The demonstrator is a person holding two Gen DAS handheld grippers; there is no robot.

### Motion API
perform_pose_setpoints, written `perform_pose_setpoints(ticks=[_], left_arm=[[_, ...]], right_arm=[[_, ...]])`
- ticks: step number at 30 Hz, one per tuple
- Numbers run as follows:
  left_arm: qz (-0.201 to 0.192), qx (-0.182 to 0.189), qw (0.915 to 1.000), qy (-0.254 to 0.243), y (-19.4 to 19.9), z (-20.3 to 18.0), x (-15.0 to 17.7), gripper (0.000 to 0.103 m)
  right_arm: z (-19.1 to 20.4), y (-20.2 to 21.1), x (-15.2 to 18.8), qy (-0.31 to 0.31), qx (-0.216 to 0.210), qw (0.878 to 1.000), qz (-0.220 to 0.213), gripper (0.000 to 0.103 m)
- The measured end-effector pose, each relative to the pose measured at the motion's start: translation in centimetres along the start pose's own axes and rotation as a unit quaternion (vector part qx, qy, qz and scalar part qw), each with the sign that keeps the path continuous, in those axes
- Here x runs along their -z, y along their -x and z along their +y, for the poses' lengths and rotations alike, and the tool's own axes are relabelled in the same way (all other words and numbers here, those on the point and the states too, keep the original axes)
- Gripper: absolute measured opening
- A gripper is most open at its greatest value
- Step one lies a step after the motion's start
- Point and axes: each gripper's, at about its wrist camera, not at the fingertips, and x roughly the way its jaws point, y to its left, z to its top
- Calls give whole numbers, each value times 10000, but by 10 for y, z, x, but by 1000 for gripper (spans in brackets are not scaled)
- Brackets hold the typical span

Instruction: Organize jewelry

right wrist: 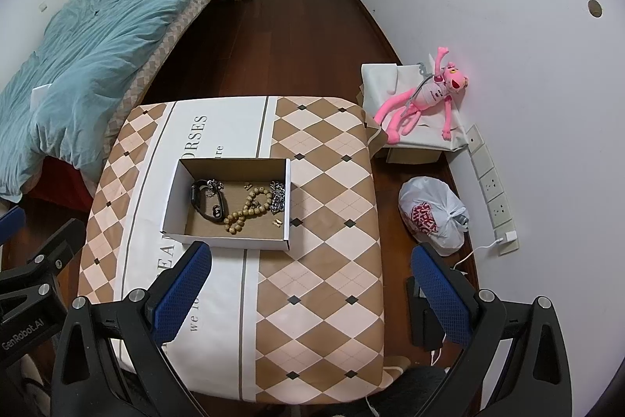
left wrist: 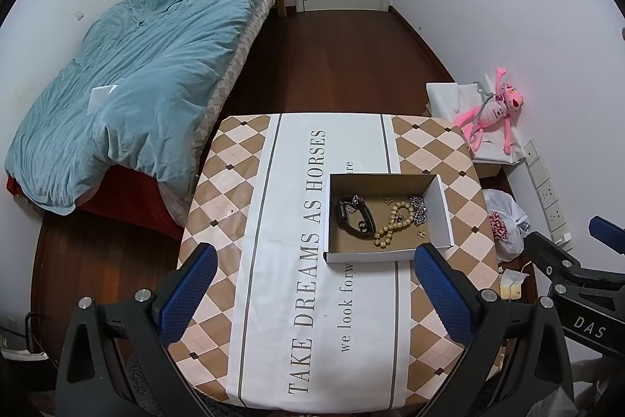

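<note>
Table (left wrist: 218, 221) under diamond-patterned cloth (left wrist: 429, 151), open cardboard box (left wrist: 443, 210) directly on it.

tan-checked tablecloth (right wrist: 332, 182), teal duvet (left wrist: 148, 65)

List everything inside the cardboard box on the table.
Inside the box: a black watch, a wooden bead bracelet, a silver chain against the right wall, and small gold pieces. Whatever lies under them is hidden.

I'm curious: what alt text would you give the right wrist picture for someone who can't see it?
An open cardboard box on a checked tablecloth holds a black watch, wooden beads and a silver chain. The open right gripper hovers empty in front. A bed and a pink plush toy lie beyond.
</note>
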Motion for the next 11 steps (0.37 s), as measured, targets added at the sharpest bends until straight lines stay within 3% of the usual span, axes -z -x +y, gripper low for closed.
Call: perform_pose_setpoints(ticks=[11], left_arm=[[-15,45,10000,11,1,-1,-1,103]], right_arm=[[-2,1,0,8,14,10000,-2,103]])
